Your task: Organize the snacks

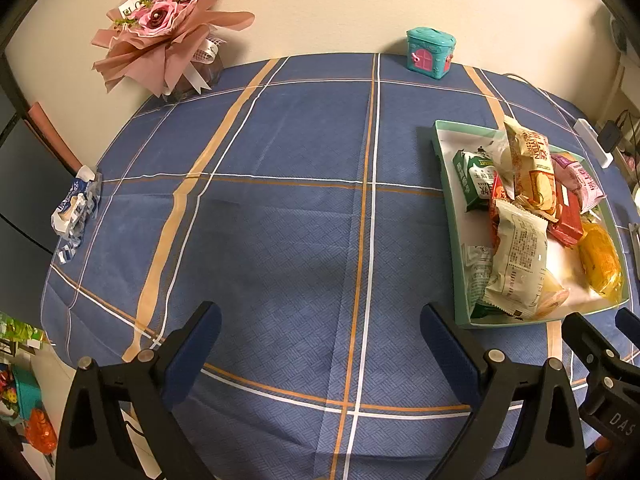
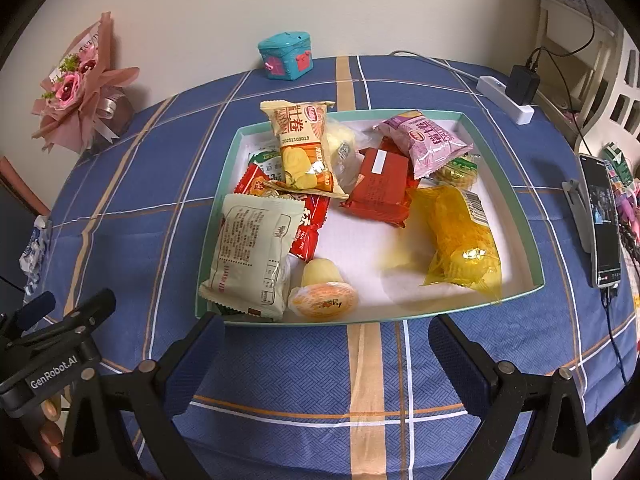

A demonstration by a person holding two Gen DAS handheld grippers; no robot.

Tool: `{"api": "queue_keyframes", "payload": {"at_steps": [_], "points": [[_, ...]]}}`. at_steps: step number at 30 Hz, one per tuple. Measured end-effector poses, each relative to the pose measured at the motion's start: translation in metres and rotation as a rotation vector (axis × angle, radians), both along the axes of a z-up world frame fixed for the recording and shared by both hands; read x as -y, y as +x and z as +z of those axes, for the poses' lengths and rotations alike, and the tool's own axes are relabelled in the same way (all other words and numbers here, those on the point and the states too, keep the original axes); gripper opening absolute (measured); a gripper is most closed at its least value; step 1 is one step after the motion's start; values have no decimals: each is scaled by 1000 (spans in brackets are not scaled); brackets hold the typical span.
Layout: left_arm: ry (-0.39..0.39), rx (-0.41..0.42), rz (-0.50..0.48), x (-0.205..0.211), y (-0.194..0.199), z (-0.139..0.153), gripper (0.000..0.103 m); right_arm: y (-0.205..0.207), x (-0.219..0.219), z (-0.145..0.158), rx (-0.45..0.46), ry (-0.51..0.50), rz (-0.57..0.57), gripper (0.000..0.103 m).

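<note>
A shallow mint-green box (image 2: 516, 208) (image 1: 444, 168) on the blue checked tablecloth holds several snack packets: a white packet (image 2: 252, 252) (image 1: 516, 256), a red packet (image 2: 380, 188), a yellow net bag of jellies (image 2: 460, 240) (image 1: 600, 260), a purple packet (image 2: 428, 144), a beige egg-roll packet (image 2: 304, 148) and a jelly cup (image 2: 324, 296). My right gripper (image 2: 326, 344) stands open just before the box's near rim, nothing between its fingers. My left gripper (image 1: 320, 332) is open over bare cloth, left of the box. The right gripper's body (image 1: 600, 364) shows in the left wrist view.
A pink bouquet (image 1: 168, 40) and a teal toy house (image 1: 430, 52) stand at the table's far edge against the wall. A crumpled blue-white wrapper (image 1: 76, 208) lies at the left edge. A phone on a stand (image 2: 600, 216) and a power strip (image 2: 508, 98) sit at the right.
</note>
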State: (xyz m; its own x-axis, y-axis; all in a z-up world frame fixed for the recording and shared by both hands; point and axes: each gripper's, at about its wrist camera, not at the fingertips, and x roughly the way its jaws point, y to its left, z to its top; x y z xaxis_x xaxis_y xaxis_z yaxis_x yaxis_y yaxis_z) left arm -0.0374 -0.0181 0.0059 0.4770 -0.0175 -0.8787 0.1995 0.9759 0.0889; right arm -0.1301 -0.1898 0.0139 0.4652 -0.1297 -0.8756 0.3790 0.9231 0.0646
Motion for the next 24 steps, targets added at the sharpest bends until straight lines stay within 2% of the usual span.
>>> {"api": "queue_keyframes", "payload": {"at_steps": [24], "points": [[1,-1,-2,-2,1,0,100,1,-1,0,-2,-5,7,103]]}}
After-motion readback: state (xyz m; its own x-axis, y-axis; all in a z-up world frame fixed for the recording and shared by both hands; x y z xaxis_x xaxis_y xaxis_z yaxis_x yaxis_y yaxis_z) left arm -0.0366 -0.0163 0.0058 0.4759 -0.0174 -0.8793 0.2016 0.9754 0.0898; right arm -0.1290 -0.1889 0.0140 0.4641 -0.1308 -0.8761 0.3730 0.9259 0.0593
